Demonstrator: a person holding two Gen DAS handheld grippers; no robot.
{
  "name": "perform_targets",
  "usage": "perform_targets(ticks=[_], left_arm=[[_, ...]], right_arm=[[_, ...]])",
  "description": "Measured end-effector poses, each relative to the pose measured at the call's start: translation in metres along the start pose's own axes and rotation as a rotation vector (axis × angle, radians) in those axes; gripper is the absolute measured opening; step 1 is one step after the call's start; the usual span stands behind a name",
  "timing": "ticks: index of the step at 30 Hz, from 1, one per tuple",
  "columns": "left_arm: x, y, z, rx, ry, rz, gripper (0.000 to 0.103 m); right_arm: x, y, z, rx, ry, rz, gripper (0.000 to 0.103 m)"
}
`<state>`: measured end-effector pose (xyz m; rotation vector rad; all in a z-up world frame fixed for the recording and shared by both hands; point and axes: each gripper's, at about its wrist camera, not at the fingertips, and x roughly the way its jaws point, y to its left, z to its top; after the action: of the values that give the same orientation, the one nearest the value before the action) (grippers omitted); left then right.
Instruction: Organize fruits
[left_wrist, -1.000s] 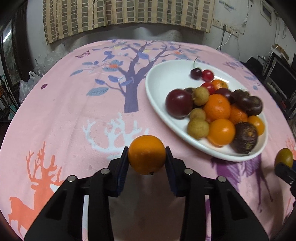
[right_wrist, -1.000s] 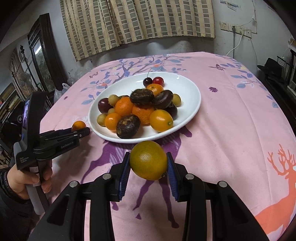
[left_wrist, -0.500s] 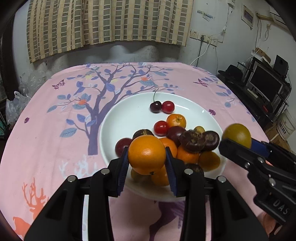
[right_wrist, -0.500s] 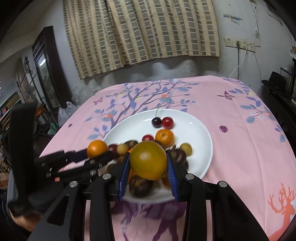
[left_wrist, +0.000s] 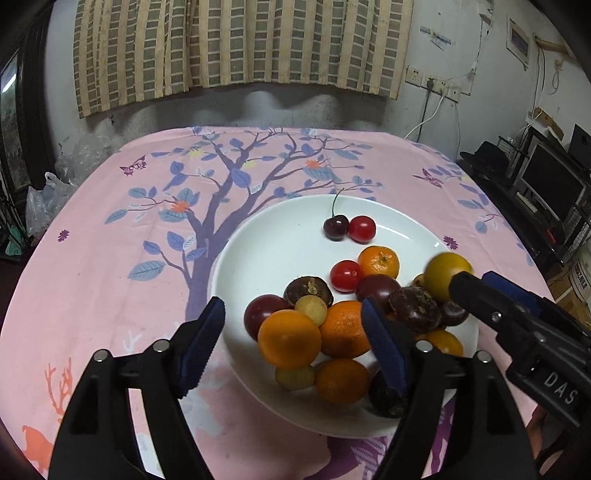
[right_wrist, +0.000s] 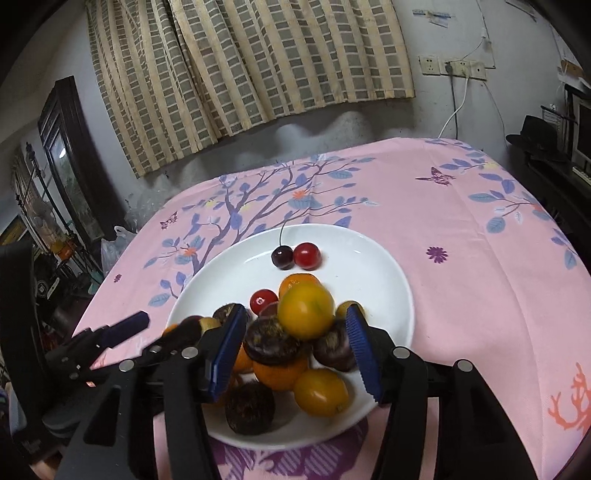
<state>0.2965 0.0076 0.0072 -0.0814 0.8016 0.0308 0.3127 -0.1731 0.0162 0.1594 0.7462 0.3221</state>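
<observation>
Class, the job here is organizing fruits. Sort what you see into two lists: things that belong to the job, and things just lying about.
Belongs to the job:
- white plate
- orange between the opening left gripper jaws
- yellow-orange fruit between the opening right gripper jaws
- cherries

Just lying about:
- plastic bags
- black hat
- curtain
- wall sockets

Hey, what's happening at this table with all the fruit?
A person is piling fruit onto a white plate with a handheld claw in each hand. The left claw is opening, and its orange sits on the heap, clear of the pads. The right claw is opening too, with a yellow-orange citrus fruit between its pads, on top of the pile. Two cherries lie apart at the plate's far side.
</observation>
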Motion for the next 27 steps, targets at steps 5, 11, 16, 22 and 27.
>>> perform_targets(ticks=[5,11,16,22,27], left_arm=[[-0.014,0.009,-0.008,-0.026,-0.001,-0.004,0.081],[-0.04,0.011,-0.03,0.012,-0.038,0.056,0.093],[-0.058,0.013,-0.053,0.023,-0.037,0.071,0.096],[-0.082,0.014,-0.084,0.041,-0.047,0.084,0.098],[-0.091,0.019,-0.104,0.024,-0.031,0.082,0.098]], right_arm=[[-0.017,-0.01,-0.011,0.036,-0.004,0.017,0.06],[-0.038,-0.01,-0.034,0.043,0.018,0.033,0.062],[-0.053,-0.002,-0.06,0.023,0.055,0.003,0.074],[-0.07,0.007,-0.091,-0.028,0.066,-0.045,0.089],[-0.08,0.011,-0.113,-0.065,0.062,-0.087,0.097]])
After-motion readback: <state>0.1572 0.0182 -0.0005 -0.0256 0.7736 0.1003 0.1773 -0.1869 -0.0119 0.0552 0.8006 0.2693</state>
